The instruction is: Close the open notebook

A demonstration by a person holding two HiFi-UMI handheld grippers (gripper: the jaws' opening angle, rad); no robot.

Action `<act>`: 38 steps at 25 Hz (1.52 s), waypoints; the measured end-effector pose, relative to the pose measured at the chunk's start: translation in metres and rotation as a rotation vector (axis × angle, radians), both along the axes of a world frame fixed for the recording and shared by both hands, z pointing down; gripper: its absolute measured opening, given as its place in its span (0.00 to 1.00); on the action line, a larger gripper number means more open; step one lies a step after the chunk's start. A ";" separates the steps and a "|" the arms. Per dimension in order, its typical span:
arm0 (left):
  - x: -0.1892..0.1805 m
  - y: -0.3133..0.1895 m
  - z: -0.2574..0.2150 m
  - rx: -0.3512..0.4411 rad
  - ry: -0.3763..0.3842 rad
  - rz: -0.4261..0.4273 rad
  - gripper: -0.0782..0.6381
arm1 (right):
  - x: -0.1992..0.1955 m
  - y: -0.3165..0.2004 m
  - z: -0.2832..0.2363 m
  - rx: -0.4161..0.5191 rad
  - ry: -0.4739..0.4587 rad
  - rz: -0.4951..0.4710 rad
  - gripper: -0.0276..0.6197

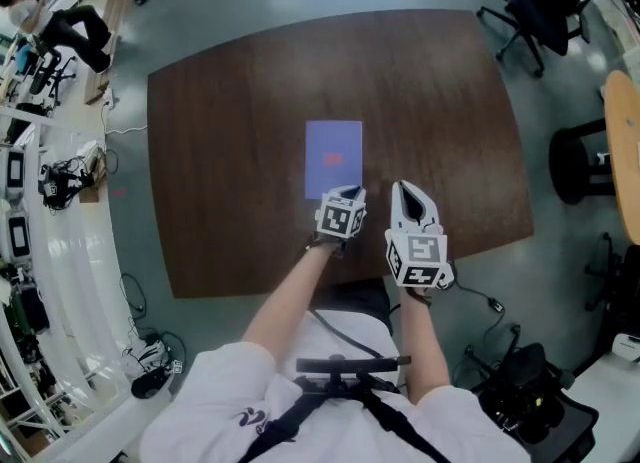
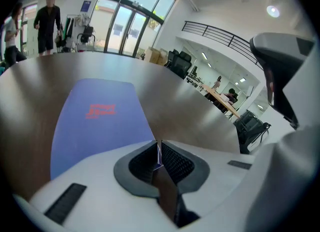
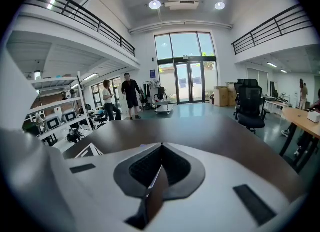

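A blue notebook [image 1: 333, 156] is lying closed on a brown table [image 1: 230, 151], with two hand-held grippers at its near end.
The notebook is sitting flat near the table's middle, cover up. The left gripper [image 1: 340, 194] is pinching a thin sliver of the notebook's near right corner, its jaws almost together. The right gripper [image 1: 405, 188] is hovering just to the right, its jaws pressed together on nothing.

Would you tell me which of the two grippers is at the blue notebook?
The left gripper: its tips meet the notebook's near corner, while the right gripper is beside it over the table.
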State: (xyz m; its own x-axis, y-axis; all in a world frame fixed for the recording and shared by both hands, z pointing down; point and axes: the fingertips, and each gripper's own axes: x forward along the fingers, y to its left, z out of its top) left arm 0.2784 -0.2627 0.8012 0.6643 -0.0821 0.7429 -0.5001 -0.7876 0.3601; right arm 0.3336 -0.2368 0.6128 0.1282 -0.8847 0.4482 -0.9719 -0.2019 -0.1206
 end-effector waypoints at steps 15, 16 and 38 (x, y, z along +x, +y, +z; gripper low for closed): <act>-0.048 -0.015 -0.135 0.159 0.311 -0.094 0.15 | -0.052 -0.019 -0.076 0.137 0.049 -0.065 0.03; -0.056 -0.020 -0.150 0.185 0.335 -0.109 0.15 | -0.060 -0.020 -0.083 0.150 0.055 -0.078 0.03; -0.192 -0.046 -0.389 0.731 0.562 -0.274 0.12 | -0.176 -0.031 -0.205 0.380 0.114 -0.265 0.03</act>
